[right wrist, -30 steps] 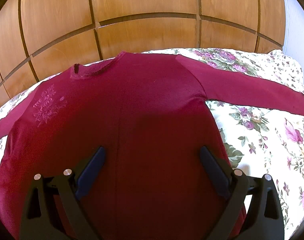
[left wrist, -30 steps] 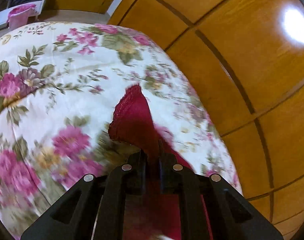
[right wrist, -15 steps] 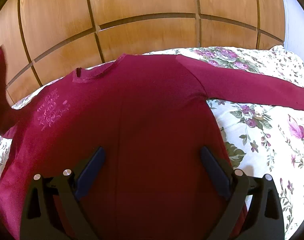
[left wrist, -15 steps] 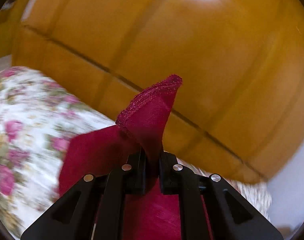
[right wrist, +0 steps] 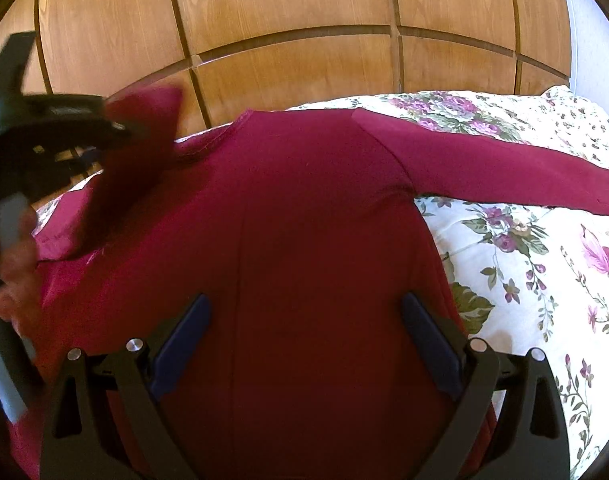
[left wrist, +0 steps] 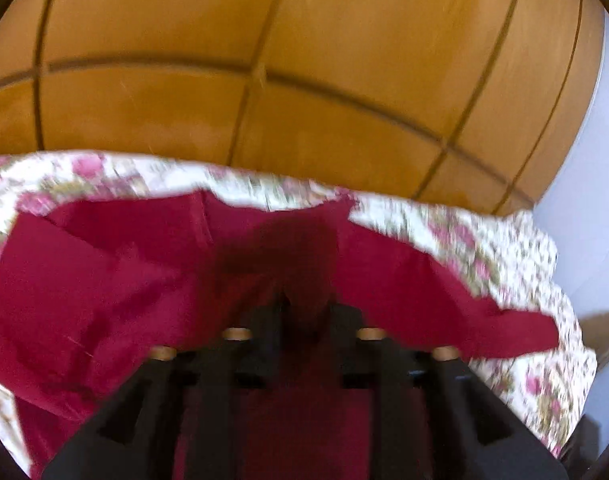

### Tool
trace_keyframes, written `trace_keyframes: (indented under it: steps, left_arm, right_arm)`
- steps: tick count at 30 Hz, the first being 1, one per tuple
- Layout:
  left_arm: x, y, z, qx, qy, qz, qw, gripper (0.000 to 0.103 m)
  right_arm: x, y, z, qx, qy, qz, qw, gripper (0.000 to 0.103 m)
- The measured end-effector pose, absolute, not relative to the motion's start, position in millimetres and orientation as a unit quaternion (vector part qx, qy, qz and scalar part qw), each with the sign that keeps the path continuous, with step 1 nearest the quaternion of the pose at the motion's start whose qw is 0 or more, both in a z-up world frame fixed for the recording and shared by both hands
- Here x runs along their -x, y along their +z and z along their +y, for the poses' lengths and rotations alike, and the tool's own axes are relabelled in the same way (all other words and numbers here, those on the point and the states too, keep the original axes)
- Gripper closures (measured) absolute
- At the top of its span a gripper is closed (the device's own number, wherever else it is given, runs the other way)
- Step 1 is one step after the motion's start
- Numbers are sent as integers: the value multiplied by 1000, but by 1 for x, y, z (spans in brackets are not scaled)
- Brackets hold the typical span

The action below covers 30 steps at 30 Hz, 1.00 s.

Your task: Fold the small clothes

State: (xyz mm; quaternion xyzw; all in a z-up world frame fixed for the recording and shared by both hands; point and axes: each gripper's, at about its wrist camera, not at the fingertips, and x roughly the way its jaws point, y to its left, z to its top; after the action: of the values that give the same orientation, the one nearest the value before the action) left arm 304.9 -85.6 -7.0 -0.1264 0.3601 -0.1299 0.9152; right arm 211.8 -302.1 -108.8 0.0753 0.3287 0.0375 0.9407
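Swinging inward over the shirt point(right wrist: 312, 240) on the bed point(right wrist: 544, 280), the left gripper point(left wrist: 304, 300), clamped on the left sleeve point(right wrist: 144, 128), had lifted it off the bedspread a second earlier. Right gripper point(right wrist: 304, 336) hovered open above the shirt's hem. Sleeve fold looked underway.

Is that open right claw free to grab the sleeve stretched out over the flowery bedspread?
Probably yes: the right claw is open and empty, and nothing lies on the outstretched sleeve.
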Motion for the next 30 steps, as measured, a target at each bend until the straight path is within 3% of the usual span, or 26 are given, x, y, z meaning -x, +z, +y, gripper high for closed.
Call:
trace_keyframes:
  steps: [1, 6, 10, 14, 19, 21, 25, 27, 29, 30]
  left_arm:
    - [-301, -9, -87, 130, -134, 364, 912, 33]
    - [-251, -1, -53, 162, -114, 300, 933, 12]
    - [-214, -2, 1, 192, -34, 261, 945, 11]
    - [-206, -31, 48, 186, 96, 286, 935, 11]
    - [-208, -68, 93, 311, 71, 317, 893, 12]
    - [-209, -67, 89, 302, 69, 315, 897, 12]
    - [-211, -68, 83, 297, 47, 314, 901, 12]
    - [-211, -72, 88, 312, 40, 317, 895, 12]
    - [-212, -72, 87, 311, 40, 315, 896, 12]
    - [-214, -72, 86, 310, 37, 317, 896, 12]
  right_arm:
    - [-212, -109, -302, -76, 38, 329, 941, 7]
    - [-213, -108, -300, -76, 37, 330, 940, 7]
    - [-213, -107, -300, -78, 38, 330, 940, 7]
    - [-210, -107, -299, -75, 39, 332, 939, 6]
    - [-217, -82, -295, -96, 73, 336, 934, 8]
    - [-223, -65, -294, -128, 89, 322, 934, 13]
    - [-267, -56, -278, -173, 132, 351, 911, 25]
    - [-294, -70, -268, -190, 145, 389, 889, 38]
    - [-310, -78, -264, -204, 151, 409, 877, 88]
    - [-315, -77, -263, -198, 144, 406, 881, 93]
